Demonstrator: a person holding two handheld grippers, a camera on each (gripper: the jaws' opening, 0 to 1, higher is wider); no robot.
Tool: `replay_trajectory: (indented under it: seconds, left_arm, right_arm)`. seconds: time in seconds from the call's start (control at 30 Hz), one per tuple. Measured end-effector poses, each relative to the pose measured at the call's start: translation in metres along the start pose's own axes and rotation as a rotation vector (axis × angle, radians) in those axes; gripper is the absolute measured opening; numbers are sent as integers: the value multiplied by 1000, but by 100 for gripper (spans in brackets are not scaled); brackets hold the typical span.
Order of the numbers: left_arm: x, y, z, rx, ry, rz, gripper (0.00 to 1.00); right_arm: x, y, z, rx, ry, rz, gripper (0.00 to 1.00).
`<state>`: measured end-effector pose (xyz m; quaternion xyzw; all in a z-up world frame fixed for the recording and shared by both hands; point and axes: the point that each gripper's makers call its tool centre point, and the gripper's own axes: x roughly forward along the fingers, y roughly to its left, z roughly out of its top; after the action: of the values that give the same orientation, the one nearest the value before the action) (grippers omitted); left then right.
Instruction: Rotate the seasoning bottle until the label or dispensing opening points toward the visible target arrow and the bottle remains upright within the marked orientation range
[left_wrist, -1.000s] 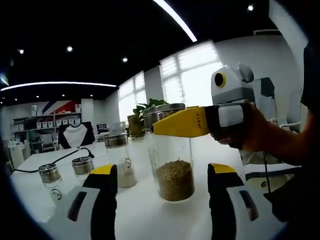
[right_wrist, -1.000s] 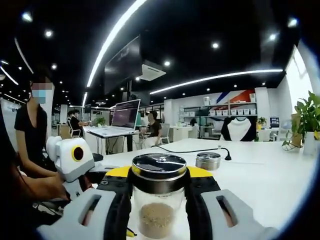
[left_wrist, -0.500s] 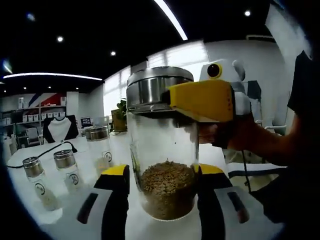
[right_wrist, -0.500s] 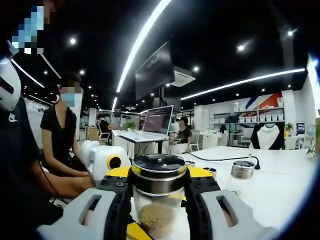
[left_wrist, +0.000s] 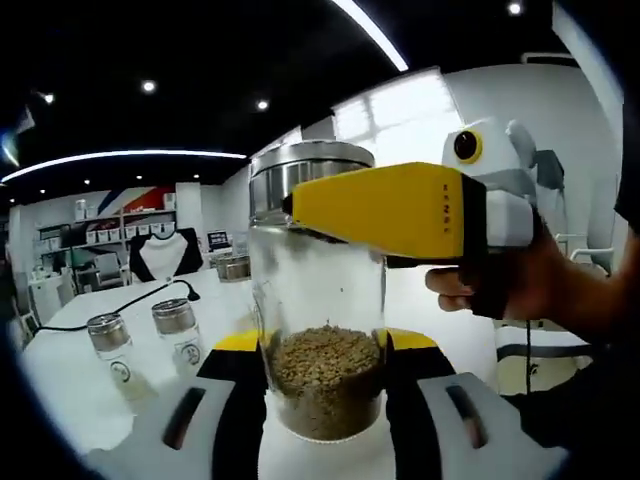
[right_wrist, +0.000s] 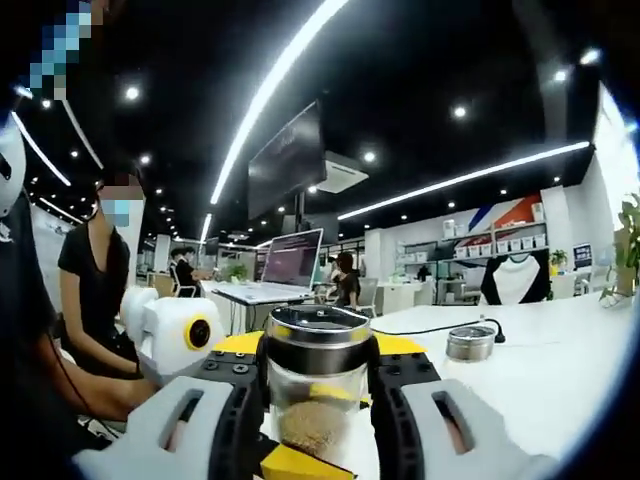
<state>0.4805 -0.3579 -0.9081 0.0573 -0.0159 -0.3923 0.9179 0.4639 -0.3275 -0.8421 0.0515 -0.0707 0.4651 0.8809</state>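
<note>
- Left gripper view: the seasoning bottle (left_wrist: 320, 330), clear glass with a steel lid and brown granules in its lower part, stands upright between the two jaws of the left claw (left_wrist: 322, 385); the jaws sit just beside the glass on either side, though contact cannot be judged; the right claw (left_wrist: 300, 208), yellow-jawed and held by a hand (left_wrist: 505, 290), is clamped just under the lid; on the white surface (left_wrist: 70, 385) to the left stand two small shakers (left_wrist: 112, 345), with a taller jar (left_wrist: 235, 272) and a black cable (left_wrist: 110, 315) further back.
- Right gripper view: the right claw (right_wrist: 318, 375) is closed on the seasoning bottle (right_wrist: 316, 385) beneath its lid, bottle upright; the left claw (right_wrist: 300, 464) shows as a yellow tip at the bottle's base; a small shaker (right_wrist: 470, 343) stands apart on the surface (right_wrist: 560, 370); a seated person (right_wrist: 95, 290) and a laptop (right_wrist: 290, 262) lie behind.
</note>
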Motion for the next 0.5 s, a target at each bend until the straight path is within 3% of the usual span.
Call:
replay_trajectory:
  seconds: [0.17, 0.37, 0.43, 0.5]
  left_arm:
    - [0, 9, -2, 48, 8, 82, 47]
    - [0, 14, 2, 95, -9, 166, 47]
    - [1, 14, 2, 79, -13, 162, 47]
    - [4, 8, -1, 15, -17, 95, 47]
  right_arm:
    - [10, 4, -4, -138, 17, -80, 40]
    - [12, -1, -9, -120, 2, -224, 41]
    - [11, -1, -10, -120, 4, -249, 40]
    - [11, -3, -11, -140, 19, -261, 40]
